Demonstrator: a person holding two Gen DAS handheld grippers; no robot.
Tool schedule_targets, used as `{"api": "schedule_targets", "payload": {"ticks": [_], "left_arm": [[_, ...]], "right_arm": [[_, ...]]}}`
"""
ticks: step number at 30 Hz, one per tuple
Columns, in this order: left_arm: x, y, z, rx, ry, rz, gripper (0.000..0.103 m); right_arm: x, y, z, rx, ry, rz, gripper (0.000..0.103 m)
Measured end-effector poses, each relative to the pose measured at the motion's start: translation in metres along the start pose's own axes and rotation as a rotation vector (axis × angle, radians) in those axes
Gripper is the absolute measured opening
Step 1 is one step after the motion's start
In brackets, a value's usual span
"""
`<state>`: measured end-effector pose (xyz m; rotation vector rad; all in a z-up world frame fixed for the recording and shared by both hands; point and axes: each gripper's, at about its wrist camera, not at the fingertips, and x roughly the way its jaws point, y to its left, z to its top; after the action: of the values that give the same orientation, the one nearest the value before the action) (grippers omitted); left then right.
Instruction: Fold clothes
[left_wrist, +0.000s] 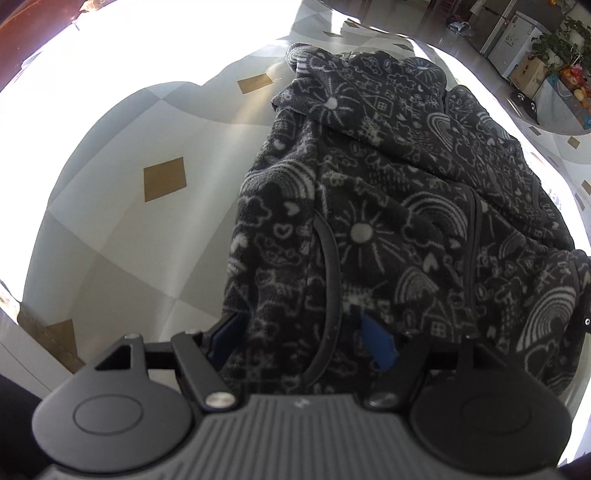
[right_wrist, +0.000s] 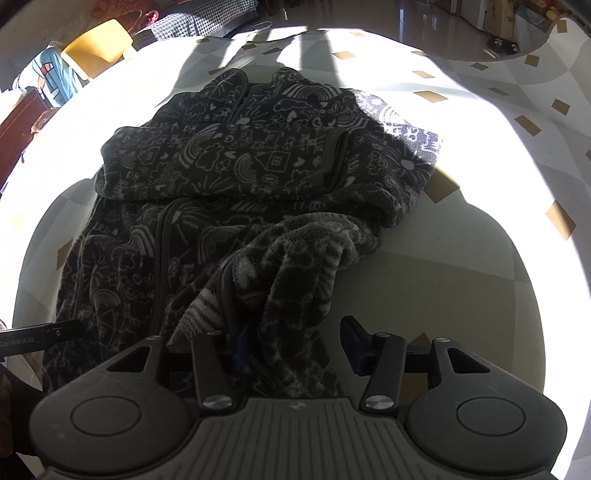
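Observation:
A dark fleece jacket (left_wrist: 388, 184) with white doodle print and a black zip lies bunched on the pale tabletop (left_wrist: 129, 221). Its near hem sits between the blue pads of my left gripper (left_wrist: 299, 325), whose jaws stand wide apart and do not pinch it. In the right wrist view the jacket (right_wrist: 221, 155) is partly folded over itself, with a sleeve or flap heaped toward me. My right gripper (right_wrist: 295, 339) is open. The fabric drapes over its left finger and hides that pad, while the right finger (right_wrist: 354, 343) stands free of the cloth.
The tabletop (right_wrist: 443, 277) has grey checks and tan diamonds, with strong sun glare at its far side. A black labelled gripper part (right_wrist: 40, 338) pokes in at the left. Beyond the table are a yellow chair (right_wrist: 98, 46), potted plants (left_wrist: 561, 40) and boxes (left_wrist: 528, 72).

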<state>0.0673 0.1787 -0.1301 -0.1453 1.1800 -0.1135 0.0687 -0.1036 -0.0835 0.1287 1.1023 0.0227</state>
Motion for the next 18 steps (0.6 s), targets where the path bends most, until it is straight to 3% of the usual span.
{"api": "schedule_targets", "payload": {"ticks": [11, 18], "left_arm": [[0.001, 0.013, 0.002, -0.06, 0.003, 0.002, 0.074], [0.002, 0.023, 0.004, -0.123, 0.003, 0.007, 0.074]], "right_arm": [[-0.006, -0.008, -0.014, -0.006, 0.04, 0.021, 0.05], [-0.02, -0.015, -0.021, 0.003, 0.014, 0.064, 0.051]]}}
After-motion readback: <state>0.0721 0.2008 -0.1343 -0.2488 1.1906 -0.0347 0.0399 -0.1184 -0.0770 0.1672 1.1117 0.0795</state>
